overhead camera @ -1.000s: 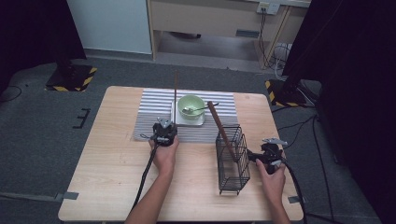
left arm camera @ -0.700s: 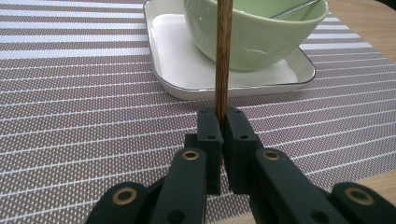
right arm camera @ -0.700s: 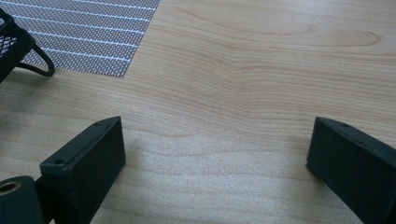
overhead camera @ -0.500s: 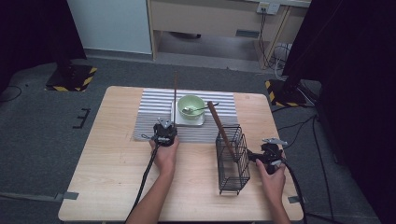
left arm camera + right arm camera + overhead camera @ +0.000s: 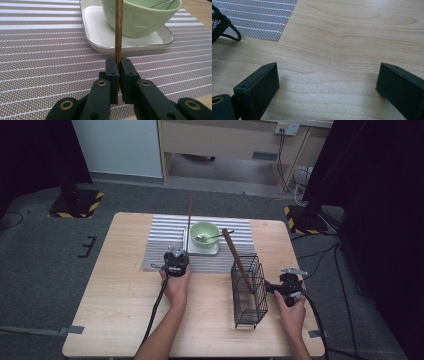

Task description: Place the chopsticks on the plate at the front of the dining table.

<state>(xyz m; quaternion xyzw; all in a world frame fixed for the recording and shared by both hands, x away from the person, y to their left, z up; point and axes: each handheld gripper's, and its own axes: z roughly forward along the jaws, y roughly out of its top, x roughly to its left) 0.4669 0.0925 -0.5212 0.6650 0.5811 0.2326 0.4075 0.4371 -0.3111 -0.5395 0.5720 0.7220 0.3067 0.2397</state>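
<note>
My left gripper [image 5: 118, 67] [image 5: 176, 261] is shut on a thin brown wooden chopstick [image 5: 118, 30] [image 5: 189, 222], which stands up from the jaws over the striped placemat [image 5: 45, 50] [image 5: 165, 245]. Just beyond it a green bowl [image 5: 142, 20] [image 5: 205, 234] with a metal spoon [image 5: 212, 238] sits on a white square plate [image 5: 100, 37] [image 5: 216, 252]. A second brown chopstick [image 5: 232, 252] leans out of the black wire basket [image 5: 248, 292]. My right gripper [image 5: 327, 85] [image 5: 287, 287] is open over bare wood, to the right of the basket.
The wooden table [image 5: 120, 305] has free room at its left and front. A corner of the basket [image 5: 219, 25] and the placemat's edge [image 5: 262, 22] lie ahead-left of the right gripper. Cables [image 5: 155, 310] trail from both grippers toward the front edge.
</note>
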